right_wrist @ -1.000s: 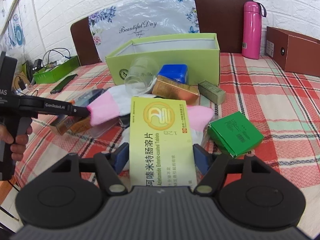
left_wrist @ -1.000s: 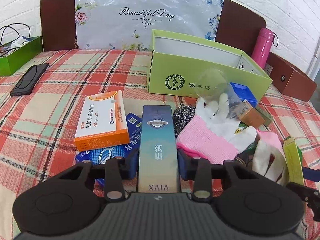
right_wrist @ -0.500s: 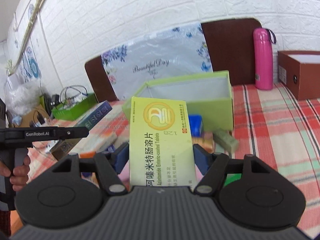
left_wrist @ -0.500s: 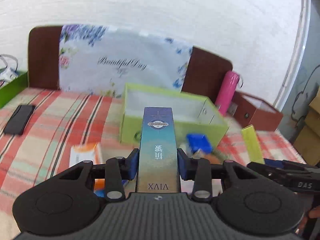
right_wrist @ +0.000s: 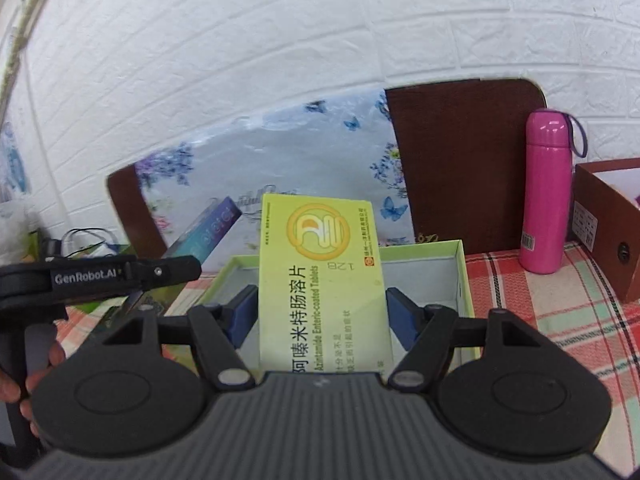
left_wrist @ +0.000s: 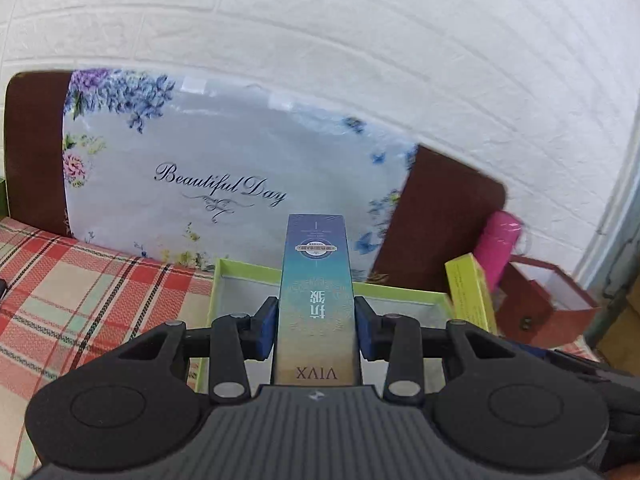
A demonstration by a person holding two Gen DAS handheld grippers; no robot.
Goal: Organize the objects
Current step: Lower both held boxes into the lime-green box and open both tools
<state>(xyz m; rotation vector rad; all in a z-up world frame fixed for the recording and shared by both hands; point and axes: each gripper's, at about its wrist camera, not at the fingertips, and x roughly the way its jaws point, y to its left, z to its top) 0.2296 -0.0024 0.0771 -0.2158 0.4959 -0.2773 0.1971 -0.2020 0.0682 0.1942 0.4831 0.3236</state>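
Note:
My left gripper [left_wrist: 316, 330] is shut on a slim blue-and-gold VIVX box [left_wrist: 316, 300], held in the air above the near left side of the open green box [left_wrist: 244, 272]. My right gripper [right_wrist: 322, 314] is shut on a yellow tablet box [right_wrist: 320, 280], also raised over the green box [right_wrist: 460, 276], whose white inside shows behind it. In the right wrist view the left gripper [right_wrist: 132, 276] and its blue box [right_wrist: 208, 236] hang at the left. The yellow box [left_wrist: 470, 292] shows at the right of the left wrist view.
A pink flask [right_wrist: 546, 192] and an open brown box [right_wrist: 608, 220] stand at the right on the plaid cloth [right_wrist: 560, 304]. A floral "Beautiful Day" bag [left_wrist: 224, 176] leans on a brown board [right_wrist: 464, 160] behind the green box. A person's hand [right_wrist: 24, 376] grips the left tool.
Both grippers rose with their boxes from the pile of objects and moved forward to above the green box. The pile has dropped out of view.

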